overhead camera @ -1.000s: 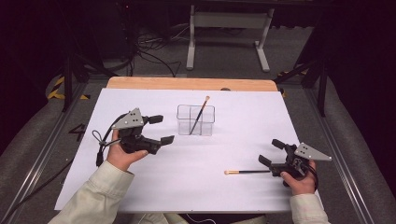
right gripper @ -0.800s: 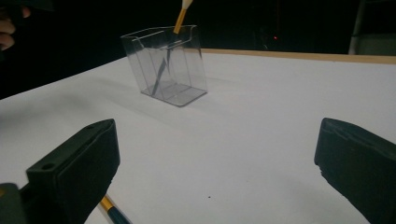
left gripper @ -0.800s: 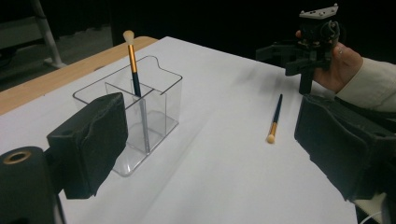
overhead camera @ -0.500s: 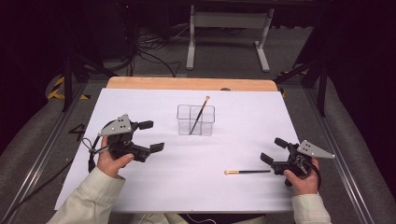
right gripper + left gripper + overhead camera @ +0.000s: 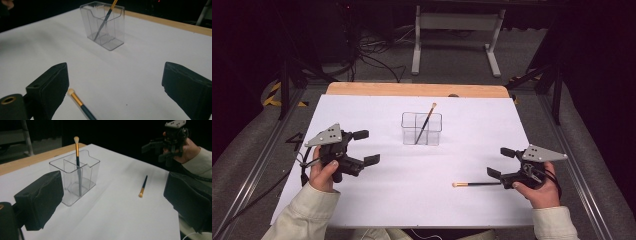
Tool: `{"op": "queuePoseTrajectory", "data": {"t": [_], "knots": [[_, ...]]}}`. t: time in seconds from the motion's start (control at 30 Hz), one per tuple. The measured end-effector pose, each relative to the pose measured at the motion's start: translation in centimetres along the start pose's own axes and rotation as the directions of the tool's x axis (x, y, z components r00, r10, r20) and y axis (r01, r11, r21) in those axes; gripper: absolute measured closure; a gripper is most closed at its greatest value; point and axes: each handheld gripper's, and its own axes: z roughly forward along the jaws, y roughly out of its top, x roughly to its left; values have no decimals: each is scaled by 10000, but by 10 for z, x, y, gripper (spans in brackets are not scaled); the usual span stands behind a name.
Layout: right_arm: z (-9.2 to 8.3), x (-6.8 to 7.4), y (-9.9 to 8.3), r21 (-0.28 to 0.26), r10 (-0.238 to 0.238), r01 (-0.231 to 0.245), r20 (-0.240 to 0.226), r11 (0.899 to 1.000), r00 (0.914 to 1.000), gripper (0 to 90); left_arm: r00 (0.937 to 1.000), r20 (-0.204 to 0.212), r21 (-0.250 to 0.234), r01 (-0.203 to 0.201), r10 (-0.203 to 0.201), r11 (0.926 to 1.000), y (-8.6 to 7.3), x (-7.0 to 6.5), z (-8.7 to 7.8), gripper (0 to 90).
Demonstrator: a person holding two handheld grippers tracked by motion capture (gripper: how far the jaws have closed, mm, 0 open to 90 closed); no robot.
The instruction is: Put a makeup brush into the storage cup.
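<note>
No text, label, brand, number or sign can be read in any of the three views.
</note>
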Motion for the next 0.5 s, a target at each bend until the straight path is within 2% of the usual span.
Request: {"op": "queuePoseTrajectory", "data": {"t": [0.03, 0.07, 0.1, 0.2, 0.3, 0.4, 0.5], "knots": [[3, 3, 6, 682, -339, 348, -141, 9971, 9993, 82, 10000, -25, -66, -23, 23, 10000, 0, 1, -1, 23], [3, 3, 6, 682, -339, 348, -141, 9971, 9993, 82, 9999, -129, -101, -20, 19, 9999, -1, 1, -2, 23], [5, 6, 12, 1236, -620, 647, -253, 9902, 9978, 84, 9995, -308, -157, -116, 111, 9998, -3, 3, -3, 16], [6, 8, 15, 1464, -683, 727, -347, 9865, 9971, 87, 9994, -350, -226, -39, 31, 9997, -5, 4, -3, 12], [10, 9, 20, 1751, -801, 863, -422, 9808, 9959, 90, 9964, -780, -398, -359, 327, 9986, -6, 4, -6, 9], [16, 11, 25, 2221, -1053, 1150, -551, 9682, 9929, 102, 9965, -798, -656, -292, 239, 9974, -6, 4, -9, 7], [20, 11, 29, 2514, -1209, 1370, -785, 9581, 9896, 145, 9935, -1101, -553, -355, 293, 9978, -6, 5, -10, 9]]}}
